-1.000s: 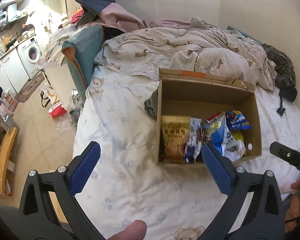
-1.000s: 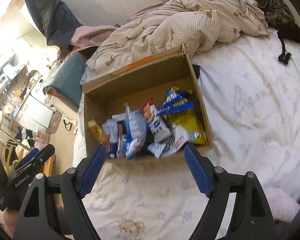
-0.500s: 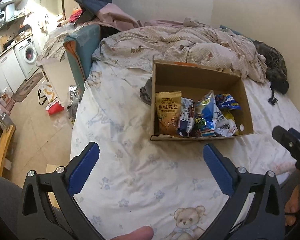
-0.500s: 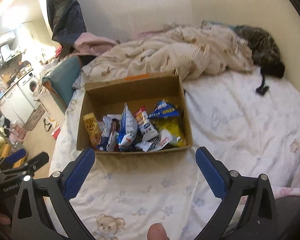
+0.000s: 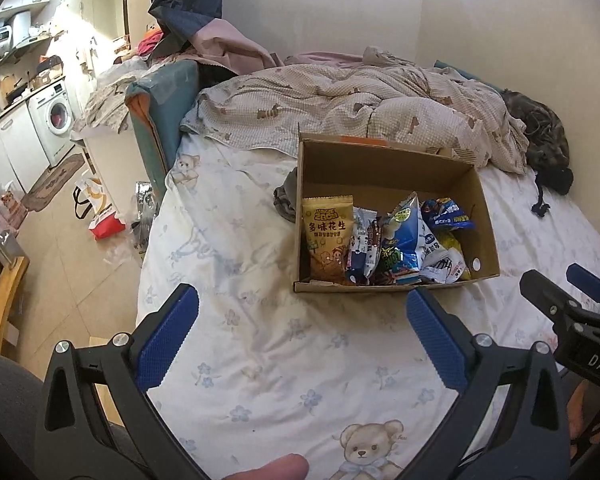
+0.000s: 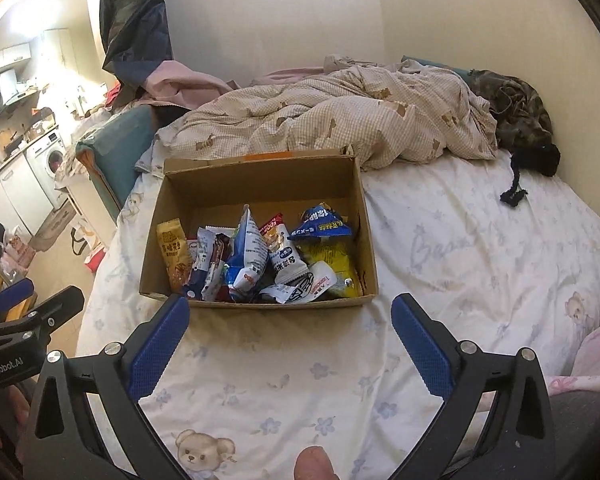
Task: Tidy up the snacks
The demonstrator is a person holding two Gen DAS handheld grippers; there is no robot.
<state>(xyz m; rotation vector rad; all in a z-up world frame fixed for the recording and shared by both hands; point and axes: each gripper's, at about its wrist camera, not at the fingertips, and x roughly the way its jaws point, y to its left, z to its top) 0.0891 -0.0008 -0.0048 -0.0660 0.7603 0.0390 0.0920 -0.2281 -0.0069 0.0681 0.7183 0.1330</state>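
Hovering near the cardboard box (image 6: 260,184) of snack packets (image 6: 252,258) on the bed (image 6: 480,248), left claw (image 5: 302,334) and right claw (image 6: 290,338) both released, empty; suggest pinching one packet's top edge.

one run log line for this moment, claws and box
left claw: open, empty | right claw: open, empty | cardboard box: on bed, snack packets inside | claws: short of box, touching nothing
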